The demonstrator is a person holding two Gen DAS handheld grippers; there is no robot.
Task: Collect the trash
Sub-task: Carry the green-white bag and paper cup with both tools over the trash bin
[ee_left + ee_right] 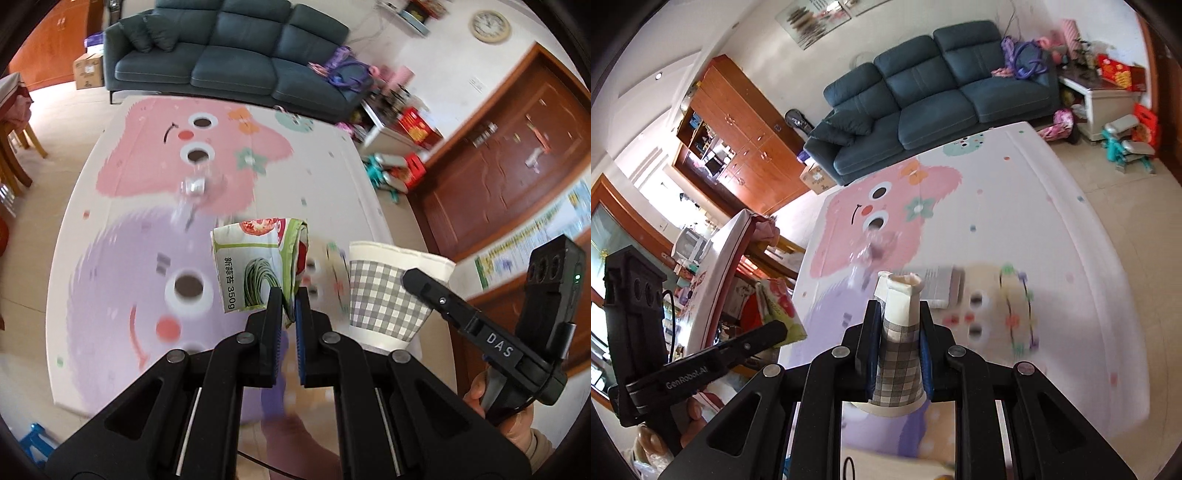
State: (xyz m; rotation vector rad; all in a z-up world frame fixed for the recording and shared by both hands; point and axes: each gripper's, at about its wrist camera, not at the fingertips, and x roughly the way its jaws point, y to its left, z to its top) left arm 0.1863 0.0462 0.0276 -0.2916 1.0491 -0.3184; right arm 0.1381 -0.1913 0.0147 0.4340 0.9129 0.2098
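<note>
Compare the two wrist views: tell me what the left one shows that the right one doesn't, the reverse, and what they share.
Only the left wrist view shows a wall clock, a wooden door and the flyer's printed front, pinched in the left claw.

Only the right wrist view shows the wooden cabinet, a microwave and the squashed rim of the paper cup in the right claw.

Both show the sofa, the cartoon mat, a blurred clear wrapper, the cup and the flyer.

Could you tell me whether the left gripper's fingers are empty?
No, the left gripper is shut on a folded printed paper flyer, pinched between its fingers.
</note>
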